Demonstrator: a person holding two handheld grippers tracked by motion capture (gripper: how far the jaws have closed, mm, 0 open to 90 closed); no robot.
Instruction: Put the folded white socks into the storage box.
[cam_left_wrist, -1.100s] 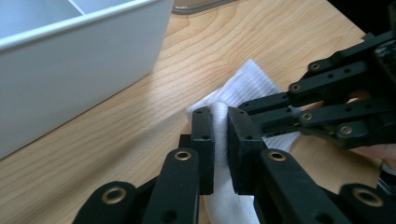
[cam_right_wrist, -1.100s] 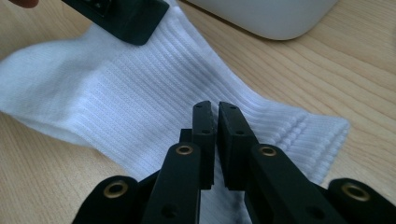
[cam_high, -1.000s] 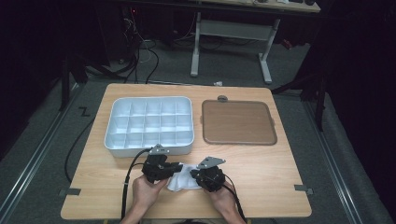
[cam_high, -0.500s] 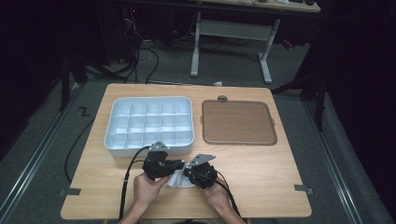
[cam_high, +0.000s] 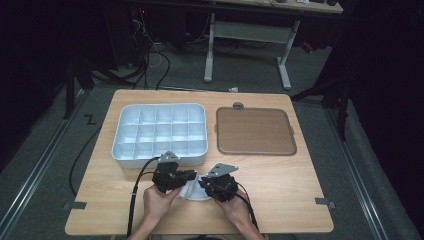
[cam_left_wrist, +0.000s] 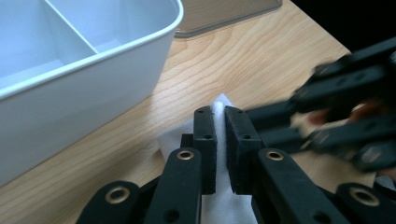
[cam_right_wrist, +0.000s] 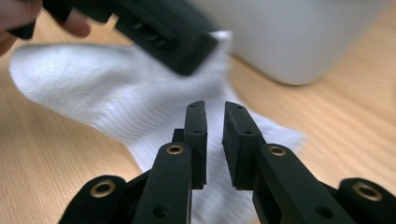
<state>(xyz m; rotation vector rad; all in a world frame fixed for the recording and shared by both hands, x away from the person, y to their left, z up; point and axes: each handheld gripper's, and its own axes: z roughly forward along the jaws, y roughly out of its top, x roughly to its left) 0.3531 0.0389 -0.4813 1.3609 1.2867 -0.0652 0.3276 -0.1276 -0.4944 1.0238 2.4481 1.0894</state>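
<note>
Both tools (cam_high: 192, 179) low over sock (cam_right_wrist: 140, 112)

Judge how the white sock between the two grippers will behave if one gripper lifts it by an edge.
The white sock lies flat and creased on the wooden table, so it will probably droop limply. Its thin ribbed knit suggests it is light. Pushed by the left gripper, it would likely bunch rather than slide.

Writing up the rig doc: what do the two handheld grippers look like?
Both are black. The left gripper and right gripper each have two flat rectangular jaws on linkage arms with brass-coloured pivot rivets. In the high view each carries a grey three-cornered plate and trails a black cable. No sleeves visible on the forearms.
</note>
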